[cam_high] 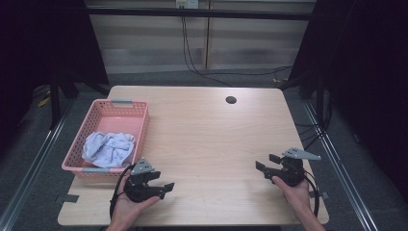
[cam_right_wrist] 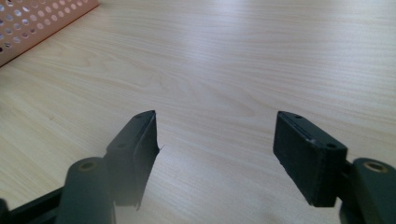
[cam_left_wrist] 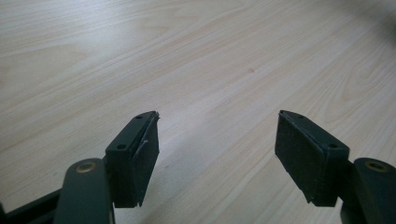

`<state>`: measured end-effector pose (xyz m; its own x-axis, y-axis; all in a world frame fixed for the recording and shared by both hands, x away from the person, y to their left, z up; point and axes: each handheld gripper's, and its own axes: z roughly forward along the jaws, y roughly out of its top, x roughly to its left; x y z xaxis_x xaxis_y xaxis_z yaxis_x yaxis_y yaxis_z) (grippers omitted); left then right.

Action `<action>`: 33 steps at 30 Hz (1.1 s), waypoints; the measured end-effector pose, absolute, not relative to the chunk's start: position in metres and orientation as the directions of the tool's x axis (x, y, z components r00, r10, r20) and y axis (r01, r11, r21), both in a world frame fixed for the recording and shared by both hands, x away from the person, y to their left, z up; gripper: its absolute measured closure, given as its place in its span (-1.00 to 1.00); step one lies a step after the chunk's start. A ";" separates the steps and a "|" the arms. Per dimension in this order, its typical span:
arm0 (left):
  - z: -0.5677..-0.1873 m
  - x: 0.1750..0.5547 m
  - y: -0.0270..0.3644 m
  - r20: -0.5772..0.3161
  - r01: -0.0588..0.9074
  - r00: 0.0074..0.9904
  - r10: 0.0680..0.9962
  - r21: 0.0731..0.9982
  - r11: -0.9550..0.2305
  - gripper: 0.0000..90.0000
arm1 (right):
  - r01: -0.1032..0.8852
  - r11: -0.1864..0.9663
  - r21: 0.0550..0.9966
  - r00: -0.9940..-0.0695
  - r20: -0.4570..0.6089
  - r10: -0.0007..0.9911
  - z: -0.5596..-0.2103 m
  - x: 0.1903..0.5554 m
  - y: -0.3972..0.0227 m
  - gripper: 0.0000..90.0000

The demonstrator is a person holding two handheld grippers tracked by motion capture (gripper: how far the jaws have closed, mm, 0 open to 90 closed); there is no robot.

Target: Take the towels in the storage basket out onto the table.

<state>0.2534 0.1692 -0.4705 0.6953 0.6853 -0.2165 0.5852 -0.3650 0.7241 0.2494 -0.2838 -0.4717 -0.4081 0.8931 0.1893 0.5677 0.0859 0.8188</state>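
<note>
Pink basket (cam_high: 139,111) holds the crumpled cloth (cam_high: 108,148) at the tabletop's (cam_high: 211,139) left; both grippers, left (cam_high: 162,185) and right (cam_high: 265,162), rest empty, jaws apart. Probably next: left reaches for the cloth.

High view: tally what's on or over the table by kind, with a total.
Pink basket: 1
Pale cloth, crumpled in the basket: 1
Hand-held grippers, left and right, both open and empty: 2
Total: 4
</note>
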 end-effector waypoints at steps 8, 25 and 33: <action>-0.471 0.251 0.160 -0.237 0.593 0.703 0.671 0.716 -0.368 -0.32 | 0.595 0.124 0.795 -0.409 0.166 0.897 -0.472 0.249 -0.282 -0.54; -0.418 0.271 0.176 -0.174 0.529 0.717 0.675 0.767 -0.364 -0.40 | 0.592 0.197 0.782 -0.509 0.173 0.844 -0.469 0.240 -0.265 -0.46; -0.384 0.290 0.230 -0.141 0.545 0.636 0.759 0.779 -0.312 -0.45 | 0.597 0.211 0.774 -0.521 0.174 0.836 -0.471 0.240 -0.263 -0.49</action>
<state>0.2898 0.2303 -0.3838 0.6359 0.7588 -0.1412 0.5447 -0.3116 0.7786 0.2397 -0.2635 -0.4708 -0.5207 0.8358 0.1741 0.5974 0.2109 0.7737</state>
